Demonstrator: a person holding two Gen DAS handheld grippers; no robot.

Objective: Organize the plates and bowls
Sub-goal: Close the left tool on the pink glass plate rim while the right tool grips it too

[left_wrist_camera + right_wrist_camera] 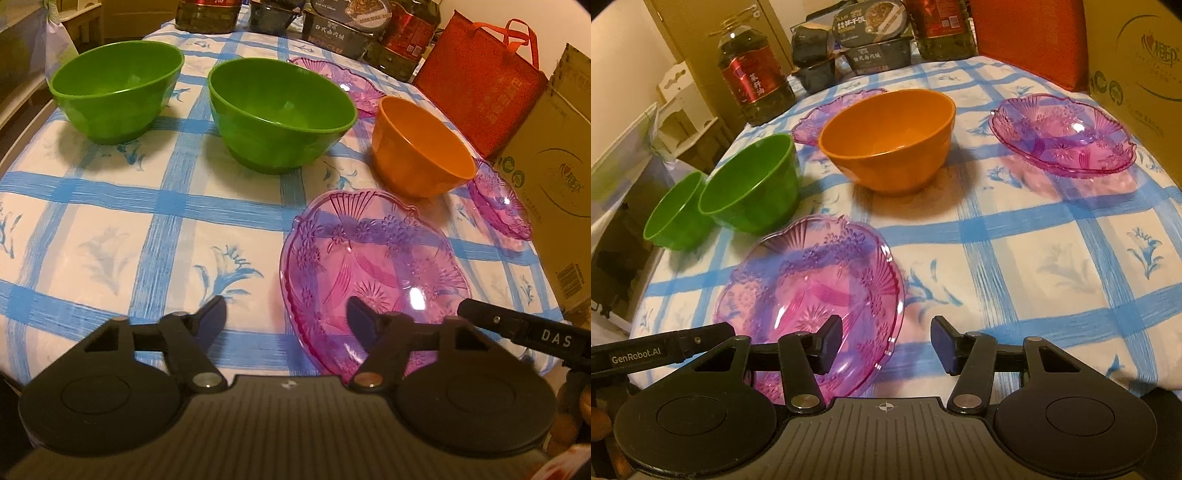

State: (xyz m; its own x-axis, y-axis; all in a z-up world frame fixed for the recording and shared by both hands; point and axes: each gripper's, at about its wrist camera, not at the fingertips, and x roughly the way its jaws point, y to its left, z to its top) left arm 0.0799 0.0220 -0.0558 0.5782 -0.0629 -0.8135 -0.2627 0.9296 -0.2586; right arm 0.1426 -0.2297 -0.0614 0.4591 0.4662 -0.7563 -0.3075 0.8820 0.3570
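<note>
Two green bowls [118,92] [280,114] are standing upright and apart on the checked cloth [147,229]; in the right wrist view they are overlapping at the cloth's left edge. An orange bowl [886,140] is sitting upright near the middle. All three are showing bare insides. Three pink cut-glass plates are lying on the cloth: a near plate [812,295] at the front edge, a right plate [1063,133] beside the cardboard box [1137,74], and a far plate [827,110] partly hidden behind the orange bowl. Nothing is lying in any of them.

The left gripper [287,317] is hanging over the near plate's left rim, jaws partly open: its right finger [360,319] is showing over the plate's inside, the left one over bare cloth. The right gripper [886,345] is straddling the same plate's right rim in the same way, one finger [831,343] over the plate's inside, the other over cloth. Whether any pad is touching the rim I cannot tell; neither is pressing on it.
</note>
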